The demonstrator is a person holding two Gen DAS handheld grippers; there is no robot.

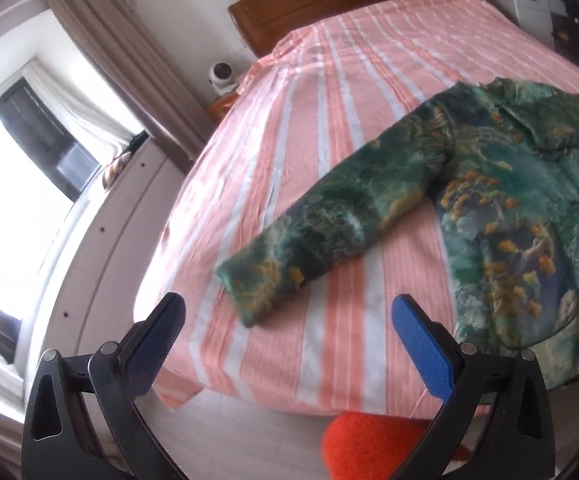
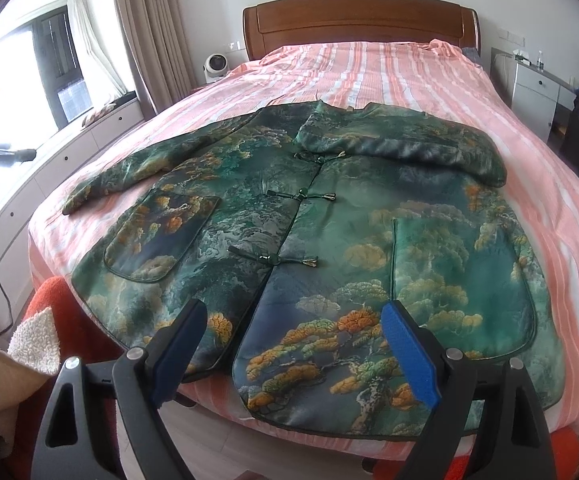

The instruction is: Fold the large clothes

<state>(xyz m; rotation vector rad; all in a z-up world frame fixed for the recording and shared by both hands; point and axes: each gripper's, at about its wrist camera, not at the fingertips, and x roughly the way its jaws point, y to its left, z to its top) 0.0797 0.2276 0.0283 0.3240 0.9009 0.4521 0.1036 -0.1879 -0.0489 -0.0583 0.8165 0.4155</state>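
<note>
A green jacket (image 2: 329, 208) printed with trees and orange foliage lies front-up on the pink striped bed (image 2: 409, 68), buttoned with knot fasteners. Its right sleeve (image 2: 401, 140) is folded across the chest. Its left sleeve (image 1: 321, 228) lies stretched out toward the bed's left edge. My left gripper (image 1: 289, 312) is open and empty, hovering just short of that sleeve's cuff. My right gripper (image 2: 293, 320) is open and empty over the jacket's bottom hem.
A wooden headboard (image 2: 361, 20) stands at the far end. A small white fan (image 2: 214, 66) sits beside the bed on the left, by curtains and a window bench (image 2: 69, 148). A white cabinet (image 2: 537, 92) stands at right. Orange fabric (image 1: 369, 444) lies below the bed's foot.
</note>
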